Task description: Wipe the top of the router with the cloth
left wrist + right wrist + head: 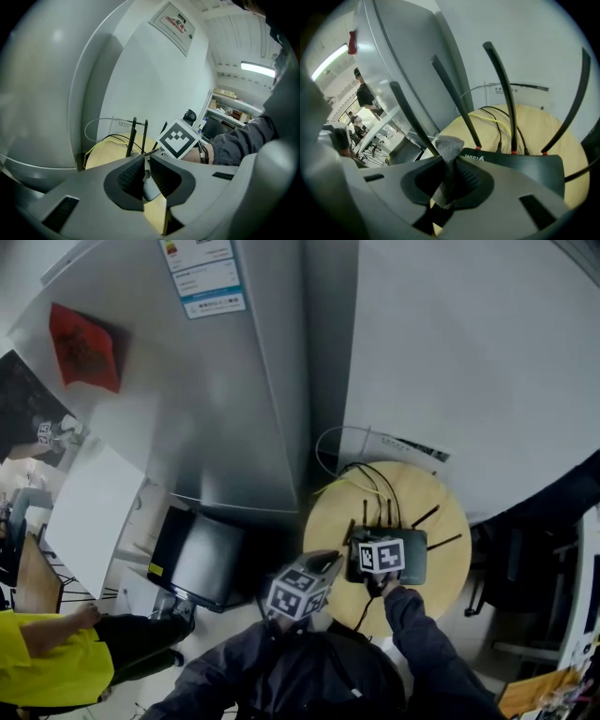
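Pale round wooden table carries the flat black router, lying crosswise just ahead of the right gripper, which pinches a grey cloth. The left gripper, jaws together and empty, sits farther off.

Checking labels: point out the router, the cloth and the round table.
router [520, 166], right gripper view, top of its black body.
cloth [448, 146], right gripper view, its raised grey end.
round table [328, 517], head view, bare wooden top.
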Demonstrator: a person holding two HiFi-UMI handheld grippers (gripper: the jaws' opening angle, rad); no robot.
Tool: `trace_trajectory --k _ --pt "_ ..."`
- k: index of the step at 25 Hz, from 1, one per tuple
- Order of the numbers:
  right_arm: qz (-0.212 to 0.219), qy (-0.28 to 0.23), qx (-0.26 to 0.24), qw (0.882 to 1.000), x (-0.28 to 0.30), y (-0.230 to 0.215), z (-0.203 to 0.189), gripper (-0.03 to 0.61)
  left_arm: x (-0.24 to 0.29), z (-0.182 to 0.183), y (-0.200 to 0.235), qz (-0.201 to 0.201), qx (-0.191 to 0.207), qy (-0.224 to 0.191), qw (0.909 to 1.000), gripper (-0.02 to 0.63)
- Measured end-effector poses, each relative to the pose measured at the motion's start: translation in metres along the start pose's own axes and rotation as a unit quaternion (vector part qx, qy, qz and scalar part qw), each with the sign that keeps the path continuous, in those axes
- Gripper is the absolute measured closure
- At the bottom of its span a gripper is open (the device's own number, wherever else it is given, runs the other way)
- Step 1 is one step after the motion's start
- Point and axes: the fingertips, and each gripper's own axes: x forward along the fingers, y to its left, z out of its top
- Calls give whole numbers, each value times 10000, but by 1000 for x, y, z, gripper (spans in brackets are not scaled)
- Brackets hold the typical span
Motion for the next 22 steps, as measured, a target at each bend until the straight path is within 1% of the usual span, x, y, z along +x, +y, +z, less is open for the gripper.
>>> trace_trajectory --k 4,8,14,20,22 --pt "-19 342 -27 9994 16 -7 -8 505 5 -2 6 90 -76 34 9999 588" --pt "-70 408 -134 9991 23 -10 -4 505 8 -7 13 186 -191 96 9996 588" --pt "-290 937 -327 9946 35 -24 -14 505 10 -6 18 240 -251 87 9994 588" --pt "-211 974 -443 9940 41 -16 -9 505 12 -9 20 265 -237 91 9993 588" --pt "-201 1082 -413 9931 41 -19 -14 505 12 -8 20 266 -231 79 9993 588"
